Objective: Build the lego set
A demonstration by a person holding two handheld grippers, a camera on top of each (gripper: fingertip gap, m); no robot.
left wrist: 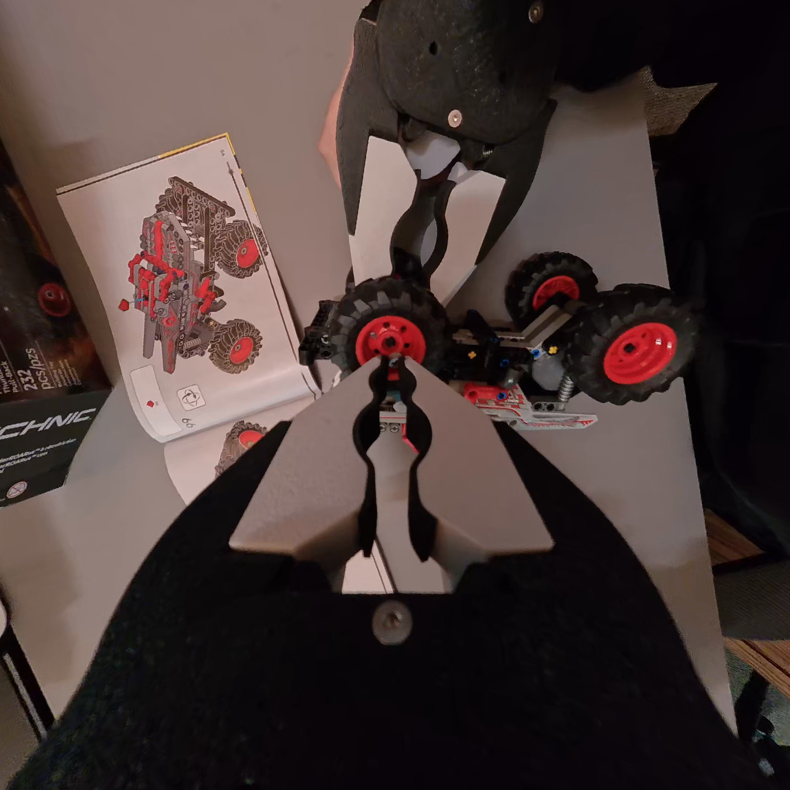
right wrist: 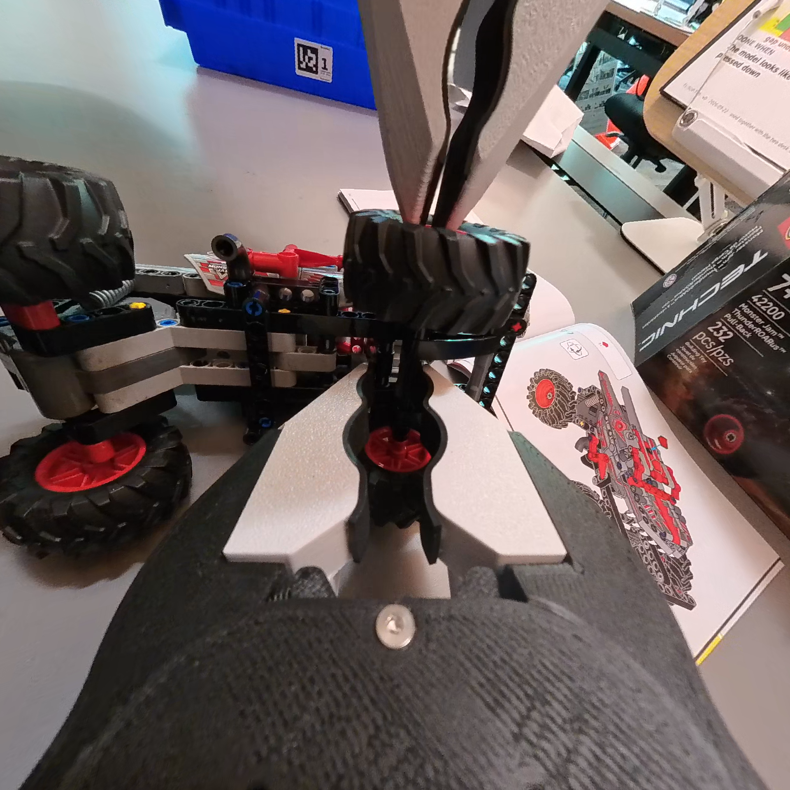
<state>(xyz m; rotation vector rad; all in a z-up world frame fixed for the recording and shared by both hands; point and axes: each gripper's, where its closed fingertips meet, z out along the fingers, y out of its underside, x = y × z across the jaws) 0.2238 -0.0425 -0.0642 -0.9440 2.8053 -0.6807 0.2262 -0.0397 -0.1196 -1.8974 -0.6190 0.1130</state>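
The truck (left wrist: pixel 491 350) is laid on its side near the middle of the tabletop (left wrist: pixel 128 555), apparently so that one wheel hub faces up and can be reached from above. Four wheels are already mounted, so the build is judged nearly finished. In the left wrist view the left gripper (left wrist: pixel 391 372) is brought down on the upturned wheel (left wrist: pixel 389 329), its jaws closed on a small red piece (left wrist: pixel 392 374) at the hub; this looks like the small red part marked on the open manual (left wrist: pixel 179 299), probably being pressed onto the axle end. The right gripper (right wrist: pixel 395 378) is set against the far side of the truck, its jaws clamped on a black part of the frame (right wrist: pixel 256 337) just under that wheel, seemingly to steady the model against the push. In the right wrist view a second wheel (right wrist: pixel 92 479) is seen lying flat on the tabletop, bearing the truck's weight. The manual is spread beside the truck, toward the edge where the box (left wrist: pixel 38 363) stands, presumably kept in sight for reference. A blue bin (right wrist: pixel 273 42) is seen at the far edge.
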